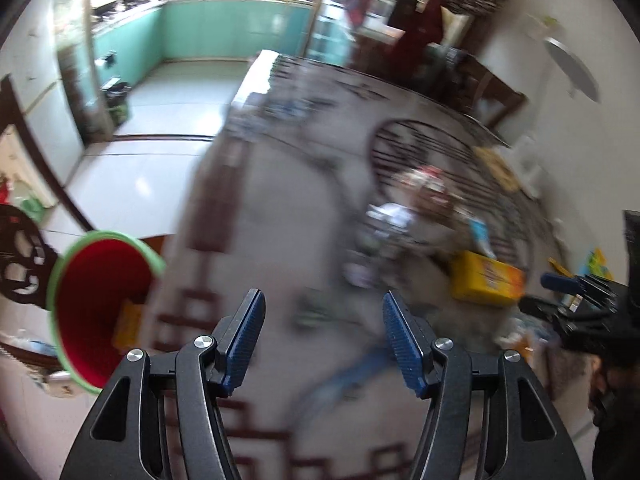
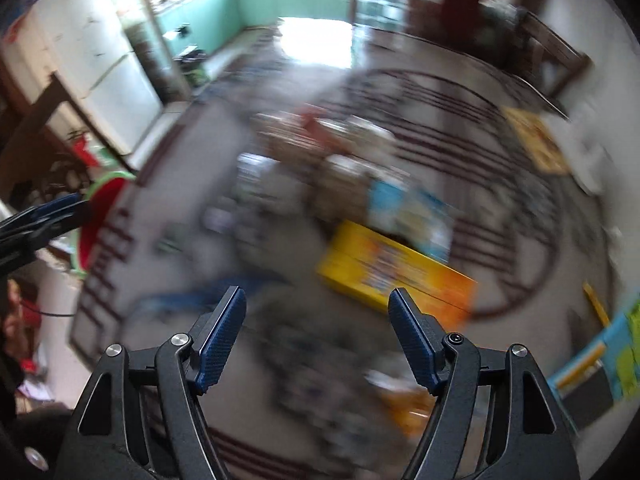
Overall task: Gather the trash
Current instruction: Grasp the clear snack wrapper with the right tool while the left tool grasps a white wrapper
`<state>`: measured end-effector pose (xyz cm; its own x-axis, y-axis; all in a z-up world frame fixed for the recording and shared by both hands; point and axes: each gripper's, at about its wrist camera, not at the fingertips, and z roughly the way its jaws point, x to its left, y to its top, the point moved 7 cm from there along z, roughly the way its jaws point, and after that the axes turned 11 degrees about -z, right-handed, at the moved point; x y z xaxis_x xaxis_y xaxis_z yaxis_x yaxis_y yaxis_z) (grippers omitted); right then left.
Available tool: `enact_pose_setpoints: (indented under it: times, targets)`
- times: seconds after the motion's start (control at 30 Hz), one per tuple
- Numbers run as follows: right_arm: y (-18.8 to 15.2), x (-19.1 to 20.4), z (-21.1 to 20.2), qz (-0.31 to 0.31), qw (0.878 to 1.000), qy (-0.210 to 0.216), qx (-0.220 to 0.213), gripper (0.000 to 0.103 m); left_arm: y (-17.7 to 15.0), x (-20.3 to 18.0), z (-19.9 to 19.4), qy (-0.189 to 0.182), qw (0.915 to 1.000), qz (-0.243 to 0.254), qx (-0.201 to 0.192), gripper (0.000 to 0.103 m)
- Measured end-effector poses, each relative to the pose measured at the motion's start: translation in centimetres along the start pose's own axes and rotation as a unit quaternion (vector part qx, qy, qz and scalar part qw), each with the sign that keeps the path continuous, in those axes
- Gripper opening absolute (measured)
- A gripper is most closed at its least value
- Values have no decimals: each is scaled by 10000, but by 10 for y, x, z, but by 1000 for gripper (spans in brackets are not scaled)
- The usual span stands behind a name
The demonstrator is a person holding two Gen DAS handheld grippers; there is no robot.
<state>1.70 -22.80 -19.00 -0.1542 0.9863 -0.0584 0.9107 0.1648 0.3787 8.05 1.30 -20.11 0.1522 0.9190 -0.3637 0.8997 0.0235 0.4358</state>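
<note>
Both views are motion-blurred. A table with a grey patterned cloth [image 1: 280, 208] carries scattered trash: a yellow box [image 1: 486, 280] [image 2: 394, 274], a light blue packet [image 2: 404, 208], and a heap of wrappers [image 1: 424, 196] [image 2: 320, 136]. A red bin with a green rim [image 1: 100, 304] [image 2: 100, 216] stands at the table's left edge, with a yellow item inside. My left gripper [image 1: 322, 304] is open and empty above the cloth. My right gripper [image 2: 316, 300] is open and empty, just short of the yellow box; it also shows at the right of the left wrist view [image 1: 576, 292].
A kitchen with teal cabinets [image 1: 224, 28] and a tiled floor [image 1: 160, 120] lies beyond the table. A white fridge [image 2: 100, 60] stands at left. Wooden chairs [image 2: 552, 56] stand at the far right. Coloured papers [image 2: 600, 356] lie at the table's right edge.
</note>
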Motion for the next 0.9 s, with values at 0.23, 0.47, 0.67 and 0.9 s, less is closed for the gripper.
enact_pose_setpoints:
  times: [0.23, 0.47, 0.67, 0.9]
  targets:
    - [-61, -79, 16, 153, 9972, -195, 706, 62, -38, -86, 29, -802, 9928, -374, 813, 60]
    - [-101, -89, 50, 58, 9923, 157, 1228, 46, -81, -153, 60, -969, 9825, -59, 1592, 60]
    - [-111, -75, 56, 235, 9913, 735, 1068, 19, -108, -184, 83, -1016, 9728, 177, 2074, 60]
    - [-115, -76, 28, 812, 9928, 720, 511, 15, -134, -202, 107, -1003, 9623, 101, 2526, 60]
